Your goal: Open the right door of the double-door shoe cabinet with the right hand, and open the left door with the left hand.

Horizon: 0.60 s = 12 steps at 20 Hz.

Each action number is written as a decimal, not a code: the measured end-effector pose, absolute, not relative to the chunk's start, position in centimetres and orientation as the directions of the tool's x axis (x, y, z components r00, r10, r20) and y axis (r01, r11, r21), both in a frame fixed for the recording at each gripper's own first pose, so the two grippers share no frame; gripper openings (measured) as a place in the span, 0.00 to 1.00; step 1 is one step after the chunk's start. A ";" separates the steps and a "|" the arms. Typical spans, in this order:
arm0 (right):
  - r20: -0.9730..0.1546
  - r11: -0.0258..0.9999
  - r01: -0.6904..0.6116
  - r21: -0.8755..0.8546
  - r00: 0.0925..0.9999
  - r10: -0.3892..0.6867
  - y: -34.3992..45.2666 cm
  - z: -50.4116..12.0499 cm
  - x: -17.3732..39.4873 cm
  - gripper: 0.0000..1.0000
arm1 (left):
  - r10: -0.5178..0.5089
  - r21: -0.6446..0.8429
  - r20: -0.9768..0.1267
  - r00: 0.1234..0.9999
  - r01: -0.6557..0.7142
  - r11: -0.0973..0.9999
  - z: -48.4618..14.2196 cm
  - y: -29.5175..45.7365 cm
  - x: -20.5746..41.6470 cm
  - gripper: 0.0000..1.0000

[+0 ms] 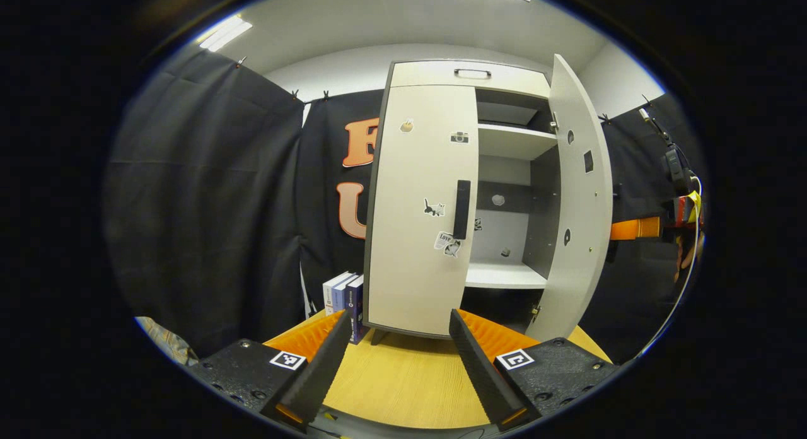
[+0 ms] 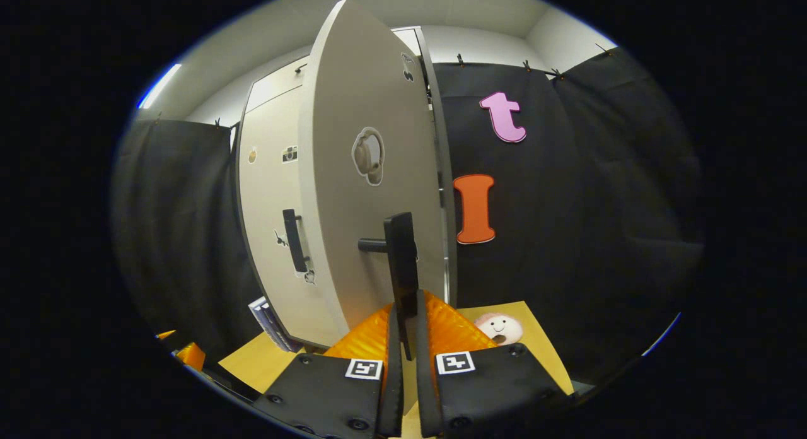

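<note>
Right gripper view: right tool (image 2: 403, 316) clamps handle (image 2: 401, 262) (door ajar)

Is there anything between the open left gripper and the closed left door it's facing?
Only bare wooden tabletop lies between the left gripper and the left door, as the left gripper view shows. Some books stand off to the side, out of the way.

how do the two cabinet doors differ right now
The right door is swung open, showing the shelves; the left door is shut. The right claw is closed on the right door's handle; the left door's handle is untouched, with the left claw open, well short of it. Both are pale, with dark vertical handles and stickers.
</note>
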State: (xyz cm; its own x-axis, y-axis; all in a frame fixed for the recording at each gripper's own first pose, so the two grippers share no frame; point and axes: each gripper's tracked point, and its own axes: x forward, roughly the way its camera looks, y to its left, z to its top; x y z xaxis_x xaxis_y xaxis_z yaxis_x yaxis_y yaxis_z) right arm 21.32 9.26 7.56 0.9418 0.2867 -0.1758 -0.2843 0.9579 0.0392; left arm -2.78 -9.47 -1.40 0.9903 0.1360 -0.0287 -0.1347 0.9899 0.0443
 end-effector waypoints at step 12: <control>-0.149 0.988 -0.148 0.043 0.977 0.153 3.6 8.2 19.9 0.10 | 0.067 0.100 0.034 0.997 -0.070 0.993 1.6 -14.4 2.3 0.92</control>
State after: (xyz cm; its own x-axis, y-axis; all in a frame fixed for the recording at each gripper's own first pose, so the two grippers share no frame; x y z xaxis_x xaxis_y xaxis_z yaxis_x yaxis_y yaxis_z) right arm 19.91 3.56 8.17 0.9768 0.1533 -0.1493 -0.1484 0.9880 0.0430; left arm 2.28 -14.35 1.58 0.9972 0.0671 0.0339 -0.0702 0.9925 0.0997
